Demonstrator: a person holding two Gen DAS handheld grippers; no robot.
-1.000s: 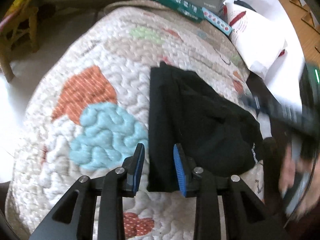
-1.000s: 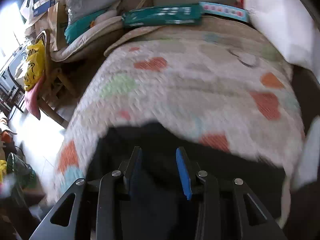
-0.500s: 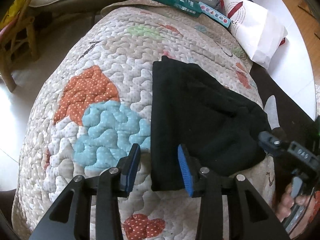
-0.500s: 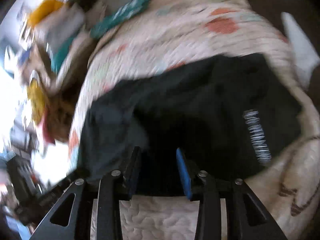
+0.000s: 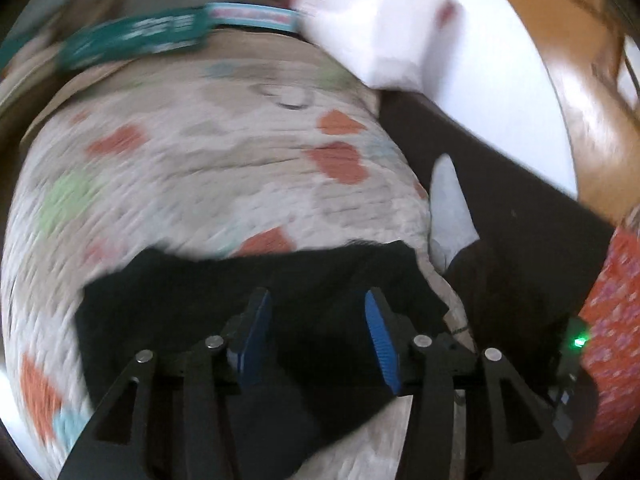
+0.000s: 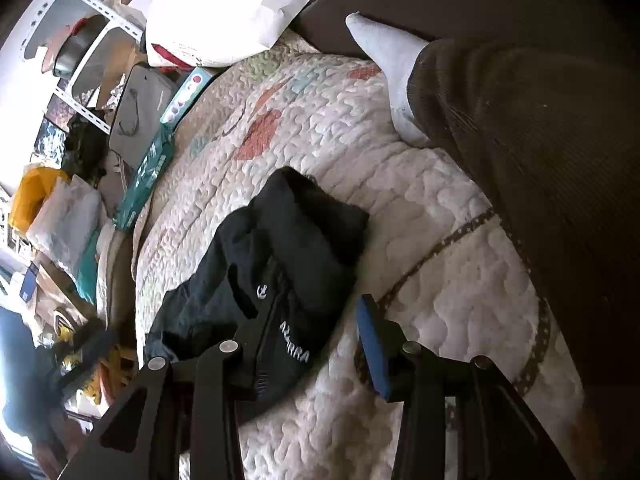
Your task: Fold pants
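Observation:
The black pants (image 6: 288, 248) lie folded in a compact bundle on the quilted bedspread (image 6: 420, 220), white lettering showing near the waistband. In the blurred left wrist view the pants (image 5: 200, 300) lie across the bottom, under my left gripper (image 5: 316, 328), which is open and empty just above them. My right gripper (image 6: 316, 336) is open and empty, its left finger over the bundle's near edge and its blue right pad (image 6: 372, 344) over bare quilt.
A person's leg in dark trousers (image 6: 540, 160) with a white sock (image 6: 388, 56) rests on the quilt's right side. A white bag (image 6: 216, 12), a teal box (image 6: 148, 172) and shelves with clutter (image 6: 80, 60) lie beyond the far edge.
The left gripper has swung from the side of the pants to over them, the view turning right. The right gripper has pulled back and steadied at the bundle's near edge. Both stay open.

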